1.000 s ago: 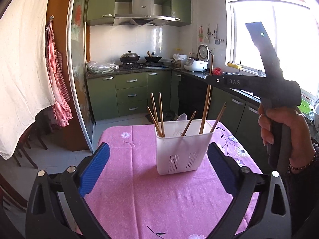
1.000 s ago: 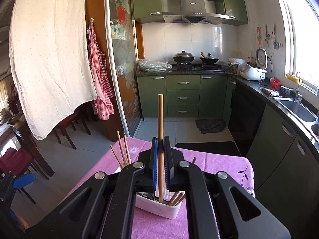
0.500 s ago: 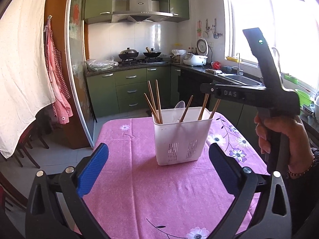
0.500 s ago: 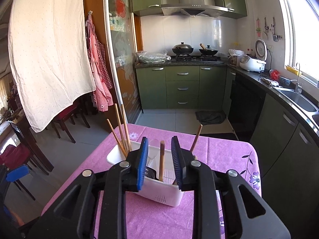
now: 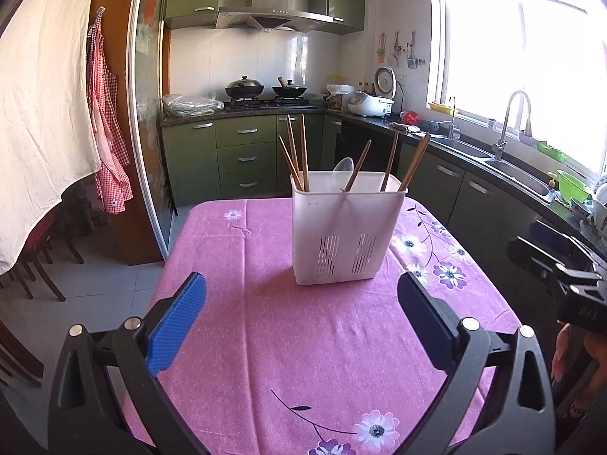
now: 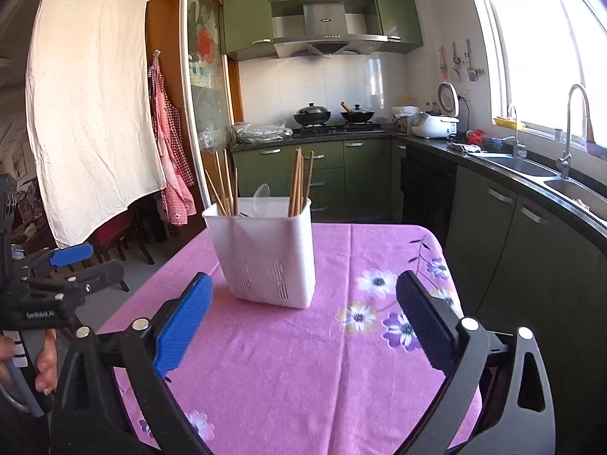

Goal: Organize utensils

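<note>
A white slotted utensil holder (image 5: 345, 235) (image 6: 265, 250) stands on the pink flowered tablecloth (image 5: 303, 360) (image 6: 322, 371). Several wooden chopsticks (image 5: 297, 151) (image 6: 297, 182) and a clear spoon (image 5: 343, 165) (image 6: 261, 193) stick up out of it. My left gripper (image 5: 301, 295) hangs open just short of the holder, with nothing between its blue pads. My right gripper (image 6: 303, 292) is back from the holder on the right side; its jaws are opening wide and nothing is between them. Each gripper shows at the edge of the other's view, the right one (image 5: 561, 265) and the left one (image 6: 72, 261).
Green cabinets with a sink (image 5: 504, 167) run along the right, close to the table's edge. A stove with pans (image 6: 330, 115) is at the back. A white cloth (image 6: 91, 121), a checked apron and dark chairs (image 5: 34, 265) are on the left by a sliding door.
The right gripper let go of the chopstick, which now stands in the holder. Its jaws spread wide and it drew back and down. The left gripper sank slightly.
</note>
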`<state>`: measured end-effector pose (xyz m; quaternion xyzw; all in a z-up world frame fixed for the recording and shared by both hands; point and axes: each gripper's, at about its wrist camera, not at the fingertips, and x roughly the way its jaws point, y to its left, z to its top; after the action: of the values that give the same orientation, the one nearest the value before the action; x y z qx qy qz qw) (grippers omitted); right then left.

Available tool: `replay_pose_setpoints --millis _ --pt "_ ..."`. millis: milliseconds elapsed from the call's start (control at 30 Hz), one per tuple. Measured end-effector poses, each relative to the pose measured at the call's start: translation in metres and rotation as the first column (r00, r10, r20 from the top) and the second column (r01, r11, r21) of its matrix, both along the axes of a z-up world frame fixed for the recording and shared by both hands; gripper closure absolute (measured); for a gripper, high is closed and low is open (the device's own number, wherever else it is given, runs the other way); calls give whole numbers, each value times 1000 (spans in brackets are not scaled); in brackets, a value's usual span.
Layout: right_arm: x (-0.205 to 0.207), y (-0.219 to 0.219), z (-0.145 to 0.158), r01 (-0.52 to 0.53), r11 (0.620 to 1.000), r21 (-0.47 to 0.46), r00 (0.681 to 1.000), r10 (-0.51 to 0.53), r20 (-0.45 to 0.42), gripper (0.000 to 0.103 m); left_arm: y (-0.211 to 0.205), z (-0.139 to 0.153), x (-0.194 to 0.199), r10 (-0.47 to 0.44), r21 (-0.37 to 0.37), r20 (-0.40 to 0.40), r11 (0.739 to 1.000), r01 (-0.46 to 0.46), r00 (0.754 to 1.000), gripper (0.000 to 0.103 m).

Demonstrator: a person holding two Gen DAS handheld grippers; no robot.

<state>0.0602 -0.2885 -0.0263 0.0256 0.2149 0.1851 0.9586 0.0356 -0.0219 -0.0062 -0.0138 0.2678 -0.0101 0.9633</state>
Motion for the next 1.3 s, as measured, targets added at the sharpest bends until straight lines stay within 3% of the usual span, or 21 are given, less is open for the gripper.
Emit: replay_pose_setpoints --millis 200,567,900,1300 --pt "-38 -12 -10 -18 1000 7 1000 18 -7 5 -8 -1 -23 -20 8 24 1000 20 1000 7" --pt "-87 8 21 -23 999 -46 996 27 80 5 -3 8 -59 -6 -9 52 1000 6 999 7" --pt "-112 22 32 -29 997 -71 993 36 109 5 3 10 -75 7 -18 52 1000 -6 999 7" --pt "-111 24 36 -38 998 -58 995 43 91 5 0 11 -78 -1 -11 54 1000 2 999 7"
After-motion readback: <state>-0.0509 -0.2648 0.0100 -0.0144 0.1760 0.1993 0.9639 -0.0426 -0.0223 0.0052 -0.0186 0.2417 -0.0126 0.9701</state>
